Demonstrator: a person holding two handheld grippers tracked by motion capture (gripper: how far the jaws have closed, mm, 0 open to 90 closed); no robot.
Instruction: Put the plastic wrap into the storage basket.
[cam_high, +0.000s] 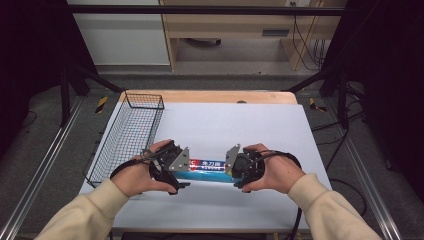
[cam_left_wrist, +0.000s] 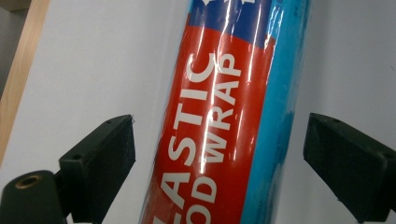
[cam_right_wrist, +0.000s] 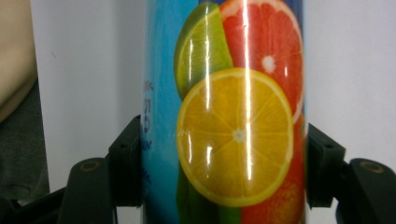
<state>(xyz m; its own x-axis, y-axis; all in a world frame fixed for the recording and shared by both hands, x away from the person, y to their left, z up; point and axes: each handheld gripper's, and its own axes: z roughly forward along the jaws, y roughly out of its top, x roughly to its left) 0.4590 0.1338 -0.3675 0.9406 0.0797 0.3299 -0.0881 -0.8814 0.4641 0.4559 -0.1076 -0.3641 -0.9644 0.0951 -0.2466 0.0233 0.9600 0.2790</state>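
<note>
A roll of plastic food wrap (cam_high: 207, 168) lies lengthwise across the near middle of the white desk (cam_high: 240, 125), spanned end to end by the two hand-held tools. The right tool (cam_high: 234, 165) is closed on the roll's right end: in the right gripper view its black jaws press against both sides of the printed citrus label (cam_right_wrist: 238, 135), so this end is firmly held, probably to steady the long cylinder against rolling. The left tool (cam_high: 181, 165) stands wide about the left end; in the left gripper view the red band reading "PLASTIC FOOD WRAP" (cam_left_wrist: 210, 130) passes between its jaws with white desk visible on either side, so nothing is gripped there yet. Taking both ends suits a long, slick, round object, which would likely tip or swivel if lifted from one end alone; the glossy film suggests a firm squeeze is wise. A wire basket (cam_high: 127, 137) sits at the left edge of the desk, its long side running away from the person and its near corner just beside the left hand (cam_high: 142, 175); it seems the likely destination, though that is a judgement. The roll would probably need turning to match the basket's length, and the basket's raised rim must be cleared. To the right and beyond the roll the desk offers open room for swinging it; the near edge lies close below both forearms.
</note>
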